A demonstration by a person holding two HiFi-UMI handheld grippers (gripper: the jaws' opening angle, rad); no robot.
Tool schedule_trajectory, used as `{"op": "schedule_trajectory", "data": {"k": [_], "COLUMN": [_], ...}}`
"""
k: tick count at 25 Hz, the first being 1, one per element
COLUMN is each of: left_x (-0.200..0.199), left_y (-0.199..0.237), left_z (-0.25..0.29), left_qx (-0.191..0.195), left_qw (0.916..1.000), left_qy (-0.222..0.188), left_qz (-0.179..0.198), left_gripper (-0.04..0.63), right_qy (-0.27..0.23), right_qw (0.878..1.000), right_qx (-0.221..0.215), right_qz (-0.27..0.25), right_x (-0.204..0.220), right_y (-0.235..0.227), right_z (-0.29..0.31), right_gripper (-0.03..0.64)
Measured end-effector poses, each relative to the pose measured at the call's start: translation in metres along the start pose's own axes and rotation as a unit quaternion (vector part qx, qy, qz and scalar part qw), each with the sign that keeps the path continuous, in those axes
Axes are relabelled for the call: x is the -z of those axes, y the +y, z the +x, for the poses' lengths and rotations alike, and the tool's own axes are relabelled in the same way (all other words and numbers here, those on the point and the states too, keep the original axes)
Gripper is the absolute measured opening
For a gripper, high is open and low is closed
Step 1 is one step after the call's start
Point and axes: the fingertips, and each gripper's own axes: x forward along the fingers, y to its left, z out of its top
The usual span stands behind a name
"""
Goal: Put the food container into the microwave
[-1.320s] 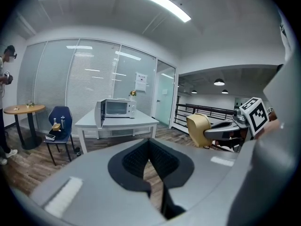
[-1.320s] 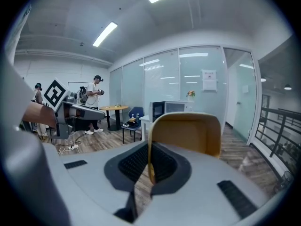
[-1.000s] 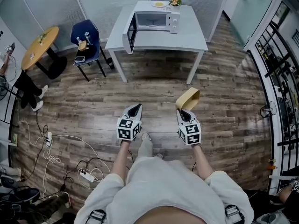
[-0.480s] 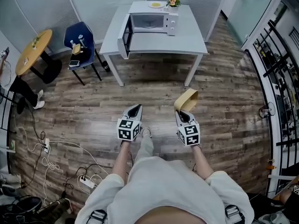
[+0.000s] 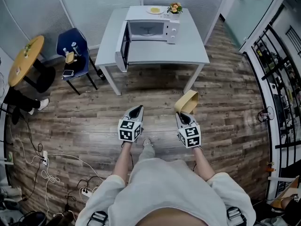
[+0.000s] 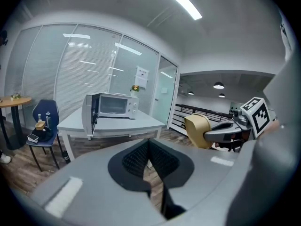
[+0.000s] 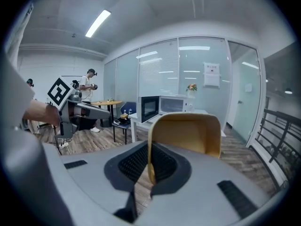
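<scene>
A white microwave stands on a grey table far ahead, its door swung open to the left. The microwave also shows in the left gripper view, and the microwave in the right one. My right gripper is shut on one wall of a tan food container, held over the wood floor. That container rises just past the right gripper. My left gripper is shut with nothing in it; the left gripper points at the table, the container to its right.
A blue chair with small items and a round wooden table stand at the left. Cables and power strips lie on the floor at the lower left. A black railing runs along the right. A plate and flowers sit behind the microwave.
The table and microwave have come closer in the head view, and the chair and round table have slid left. Both grippers keep the same stance, the container still held.
</scene>
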Motion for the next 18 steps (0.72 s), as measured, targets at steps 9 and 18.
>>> {"op": "schedule_trajectory", "data": {"k": [9,18], "left_x": [-0.036,-0.061], "left_y": [0.052,0.099], "left_z": [0.053,0.093], "left_qx": [0.026,0.042], "left_qw": [0.9996,0.9991], "left_qy": [-0.002,-0.003], "left_qz": [0.005,0.011], "left_gripper": [0.011,0.011], "right_qy": [0.001,0.005], "right_qw": [1.0,0.999], "right_qx": [0.023,0.036], "right_qz": [0.001,0.002], "right_x": [-0.038,-0.062], "right_y": [-0.021,-0.035], "right_z": [0.061,0.115], "right_gripper": [0.021,0.021]}}
